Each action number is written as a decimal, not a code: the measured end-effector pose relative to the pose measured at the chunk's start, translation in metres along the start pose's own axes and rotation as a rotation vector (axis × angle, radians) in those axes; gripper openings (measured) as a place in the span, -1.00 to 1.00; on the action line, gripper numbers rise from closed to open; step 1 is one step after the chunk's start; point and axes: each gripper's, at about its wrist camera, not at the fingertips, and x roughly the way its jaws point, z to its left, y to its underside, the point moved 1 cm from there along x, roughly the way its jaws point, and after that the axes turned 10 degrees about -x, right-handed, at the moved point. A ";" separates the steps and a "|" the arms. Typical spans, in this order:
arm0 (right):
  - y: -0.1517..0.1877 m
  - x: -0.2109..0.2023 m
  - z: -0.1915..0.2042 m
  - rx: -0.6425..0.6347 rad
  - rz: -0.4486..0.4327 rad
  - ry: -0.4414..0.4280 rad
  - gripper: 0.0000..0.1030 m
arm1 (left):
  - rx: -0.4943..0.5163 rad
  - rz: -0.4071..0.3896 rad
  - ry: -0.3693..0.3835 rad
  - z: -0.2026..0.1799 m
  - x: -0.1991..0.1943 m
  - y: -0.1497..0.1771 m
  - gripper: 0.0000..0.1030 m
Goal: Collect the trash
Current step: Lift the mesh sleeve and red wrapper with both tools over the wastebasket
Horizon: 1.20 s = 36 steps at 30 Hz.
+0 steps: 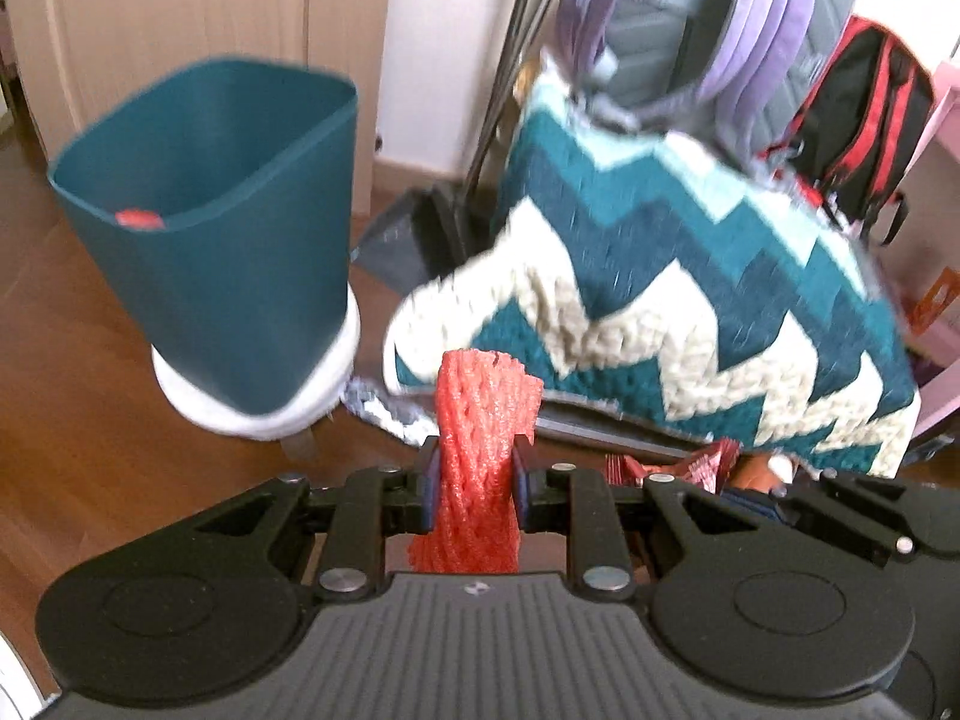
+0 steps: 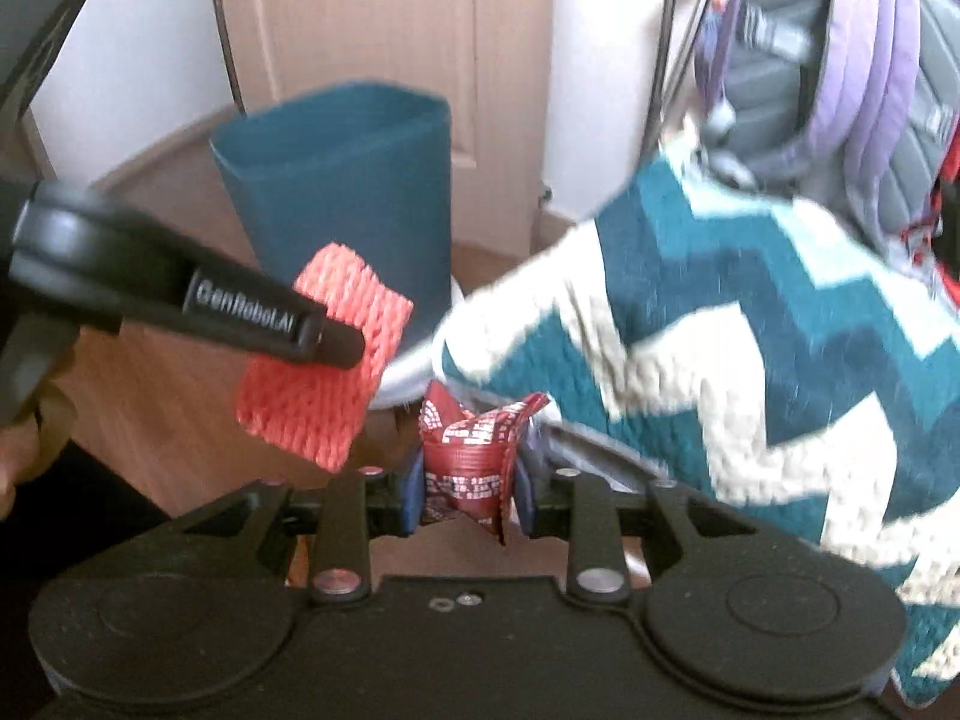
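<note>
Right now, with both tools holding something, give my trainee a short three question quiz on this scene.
1. True or false: the left tool is shut on the red foam net.
2. What does the right tool hold: A) a paper cup, B) a crumpled red wrapper, C) a sock?
3. Fill in: the teal bin stands on the ____ floor.

Key: 1 true; 2 B; 3 wooden.
</note>
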 end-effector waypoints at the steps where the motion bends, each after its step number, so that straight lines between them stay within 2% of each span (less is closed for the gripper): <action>1: -0.007 -0.005 0.001 -0.008 -0.016 0.002 -0.46 | 0.001 -0.018 0.005 0.001 -0.009 -0.004 -0.56; 10: -0.070 -0.039 0.011 -0.076 -0.167 0.005 -0.46 | 0.004 -0.163 0.007 0.014 -0.071 -0.043 -0.56; 18: -0.129 -0.039 0.026 -0.147 -0.253 0.017 -0.46 | 0.013 -0.270 -0.024 0.034 -0.102 -0.084 -0.56; 27: -0.186 -0.008 0.044 -0.183 -0.270 0.010 -0.46 | 0.015 -0.322 -0.073 0.073 -0.097 -0.130 -0.56; 36: -0.225 0.053 0.051 -0.182 -0.216 -0.006 -0.46 | -0.005 -0.268 -0.132 0.116 -0.052 -0.168 -0.56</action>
